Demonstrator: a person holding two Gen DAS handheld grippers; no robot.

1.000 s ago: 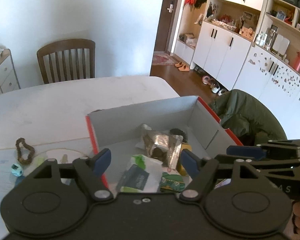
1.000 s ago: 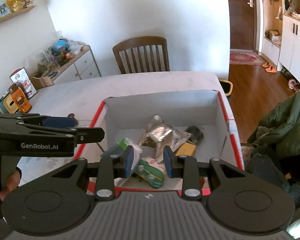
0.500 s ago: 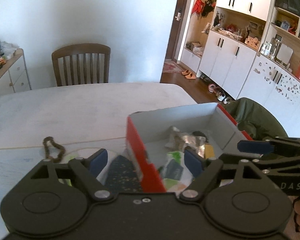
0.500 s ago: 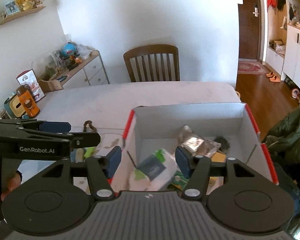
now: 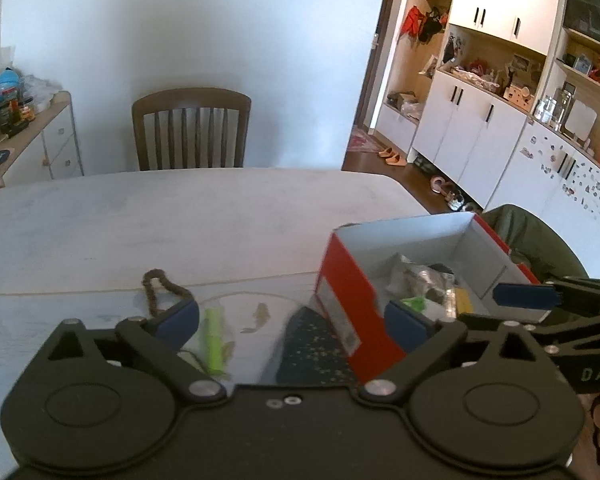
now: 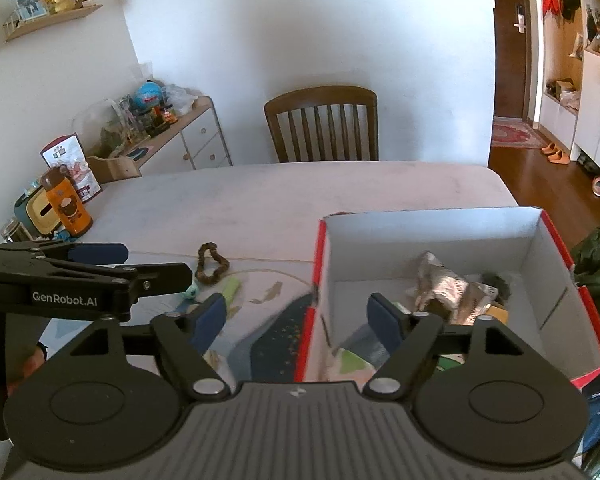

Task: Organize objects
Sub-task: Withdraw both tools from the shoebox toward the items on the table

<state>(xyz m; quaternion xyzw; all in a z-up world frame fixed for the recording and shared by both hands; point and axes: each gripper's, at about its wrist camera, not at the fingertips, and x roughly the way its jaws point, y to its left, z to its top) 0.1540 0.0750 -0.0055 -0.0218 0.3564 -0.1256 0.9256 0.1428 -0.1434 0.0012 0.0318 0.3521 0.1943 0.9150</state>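
Note:
A red box with a white inside (image 5: 356, 312) (image 6: 440, 236) stands on the table's right part. In it lie a silver foil packet (image 6: 448, 284) (image 5: 416, 280), a white and green packet (image 6: 352, 362) and other small items. My right gripper (image 6: 296, 320) is open and straddles the box's left wall, holding nothing. Also open and holding nothing, my left gripper (image 5: 290, 322) hangs over the mat just left of the box. On the table to the left lie a brown bead bracelet (image 5: 160, 292) (image 6: 212, 264) and a green stick (image 5: 214, 340) (image 6: 230, 290).
A printed placemat (image 6: 276, 332) lies under the loose items, with a small teal thing (image 6: 190, 291) on it. An orange bottle (image 6: 66, 206) and a tissue box (image 6: 40, 212) stand at the table's left edge. A wooden chair (image 6: 322, 124) is behind, and a green jacket (image 5: 540, 244) to the right.
Both grippers have moved left, from above the box's inside to its left wall. My right gripper opened wide and the white and green packet now lies in the box.

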